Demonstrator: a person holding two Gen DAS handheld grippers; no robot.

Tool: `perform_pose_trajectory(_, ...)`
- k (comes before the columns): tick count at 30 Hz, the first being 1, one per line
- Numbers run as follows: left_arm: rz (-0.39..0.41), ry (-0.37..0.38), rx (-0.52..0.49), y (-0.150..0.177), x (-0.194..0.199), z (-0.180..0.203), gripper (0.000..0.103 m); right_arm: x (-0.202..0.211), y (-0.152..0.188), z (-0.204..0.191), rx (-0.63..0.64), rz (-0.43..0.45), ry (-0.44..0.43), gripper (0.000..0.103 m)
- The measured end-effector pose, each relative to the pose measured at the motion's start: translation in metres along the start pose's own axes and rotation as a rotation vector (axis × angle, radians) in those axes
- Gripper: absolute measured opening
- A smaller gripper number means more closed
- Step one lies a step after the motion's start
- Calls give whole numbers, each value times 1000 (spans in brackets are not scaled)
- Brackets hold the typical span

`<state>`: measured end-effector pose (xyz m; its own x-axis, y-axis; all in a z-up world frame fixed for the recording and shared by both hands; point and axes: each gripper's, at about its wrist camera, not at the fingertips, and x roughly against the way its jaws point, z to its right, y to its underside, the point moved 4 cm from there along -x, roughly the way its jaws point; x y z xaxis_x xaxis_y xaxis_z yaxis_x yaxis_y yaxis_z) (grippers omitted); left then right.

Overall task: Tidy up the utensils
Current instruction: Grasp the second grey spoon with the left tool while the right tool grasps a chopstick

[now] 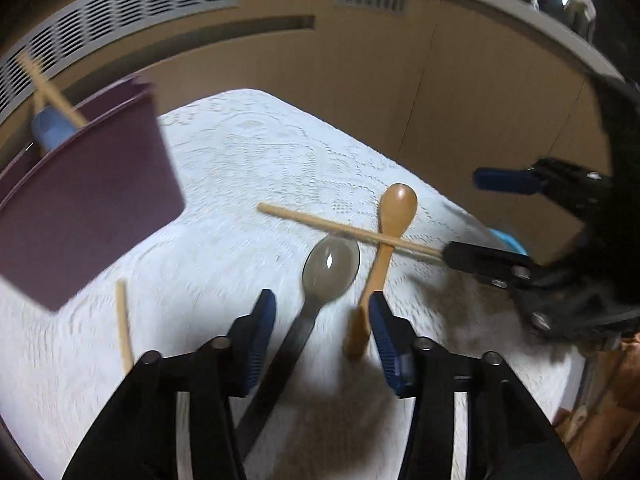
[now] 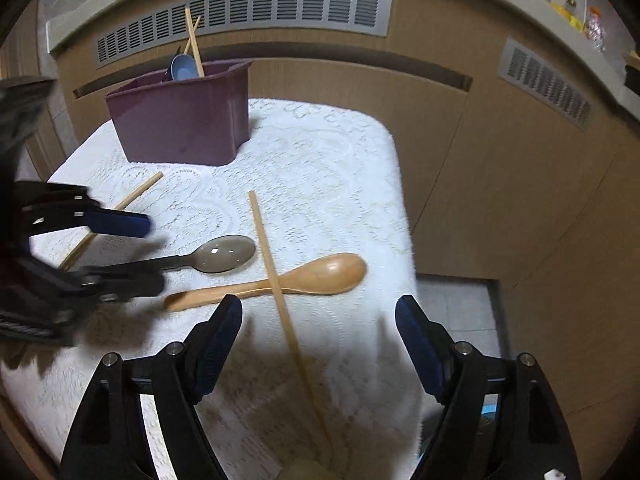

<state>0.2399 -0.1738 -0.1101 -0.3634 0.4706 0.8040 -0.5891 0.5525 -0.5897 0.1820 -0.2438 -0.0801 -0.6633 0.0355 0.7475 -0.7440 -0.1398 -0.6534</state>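
My left gripper (image 1: 322, 326) hangs low over the white lace tablecloth (image 1: 224, 208) with its jaws released: the dark handle of the grey translucent spoon (image 1: 330, 268) runs between the blue pads (image 1: 262, 328), which stand clear of it on either side. The handle end of the wooden spoon (image 1: 394, 216) lies just beside my right-hand pad; I cannot tell whether they touch.

My right gripper (image 2: 318, 340) is also released, its jaws spread wide over the near part of the table. A single chopstick (image 2: 276, 280) lies between them without touching either pad, running from near to far and crossing over the neck of the wooden spoon (image 2: 304, 276).

The grey spoon (image 2: 224, 254) lies left of that chopstick, bowl pointing right. A second chopstick (image 2: 138, 194) lies on the cloth further left, partly hidden behind my left gripper (image 2: 154, 252).

The purple utensil bin (image 2: 180, 120) stands on the far left part of the table. In it, a blue spoon (image 2: 185, 67) and two chopsticks (image 2: 193, 44) stick up above the rim.
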Motion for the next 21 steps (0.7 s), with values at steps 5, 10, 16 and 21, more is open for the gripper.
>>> perform_pose_trajectory(5,-72,6,-24,-13,-23,3,45,3,2,14,-41,10,-17,77)
perform_pose_trajectory(10,-91,20,73,-18,-33,-15,45,-2,9,18,-71,5,-34,77)
perform_pose_trajectory(16,-55,-38,8,-10,-31,-3,38,-6,8,12,-76,-2,-54,77)
perform_pose_trajectory(21,-15,-36,86,3,-13,-7,35,-5,4,5,-71,1,-77,77)
